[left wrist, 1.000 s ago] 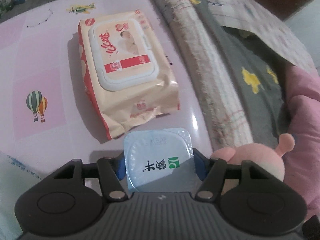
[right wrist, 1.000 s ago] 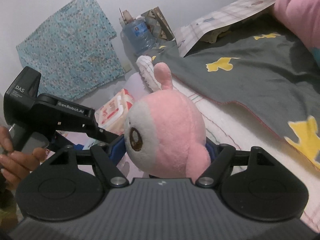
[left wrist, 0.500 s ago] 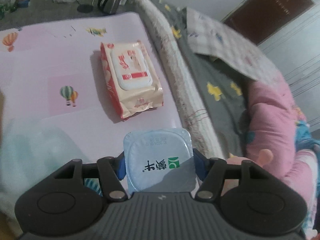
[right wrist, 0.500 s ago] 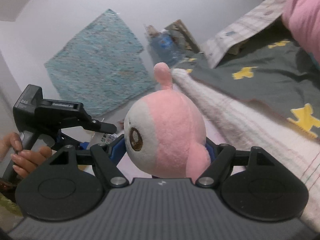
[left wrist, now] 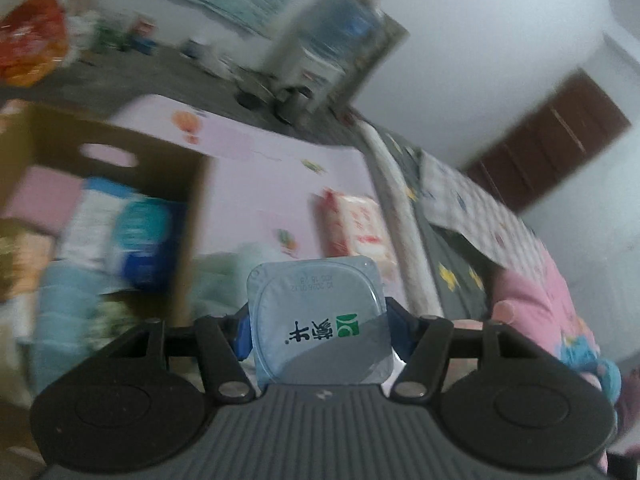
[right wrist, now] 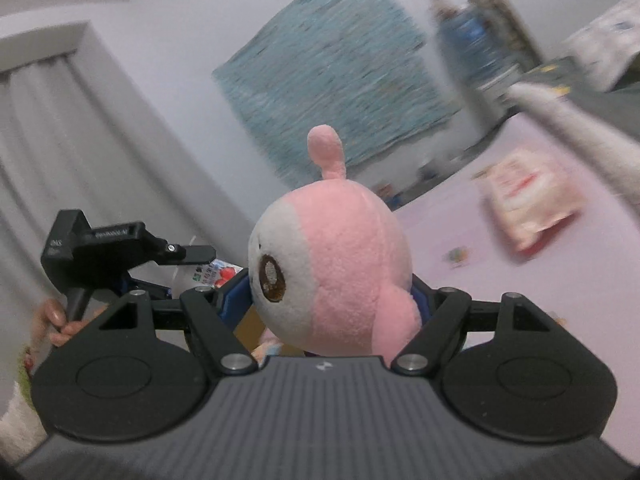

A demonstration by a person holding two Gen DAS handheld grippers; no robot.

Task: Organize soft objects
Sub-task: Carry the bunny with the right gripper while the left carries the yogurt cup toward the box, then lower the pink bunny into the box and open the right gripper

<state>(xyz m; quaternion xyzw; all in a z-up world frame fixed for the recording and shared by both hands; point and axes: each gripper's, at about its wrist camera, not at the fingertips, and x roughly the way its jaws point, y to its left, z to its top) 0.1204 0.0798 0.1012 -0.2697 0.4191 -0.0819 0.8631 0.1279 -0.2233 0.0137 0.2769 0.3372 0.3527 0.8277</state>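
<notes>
Left tongs [left wrist: 318, 330] clamp yogurt cup [left wrist: 316, 320], lid "蒙牛".

Dim, even indoor light with a cool cast leaves only soft shadows. Motion blur smears the cardboard box [left wrist: 120, 184], the water bottle [right wrist: 476, 44] and the wall hanging [right wrist: 340, 76], while nearby things stay sharp. Fisheye distortion bends both views' edges.

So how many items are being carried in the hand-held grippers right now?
2: a yogurt cup in the left hand-held gripper, a pink plush toy in the right hand-held gripper.
</notes>
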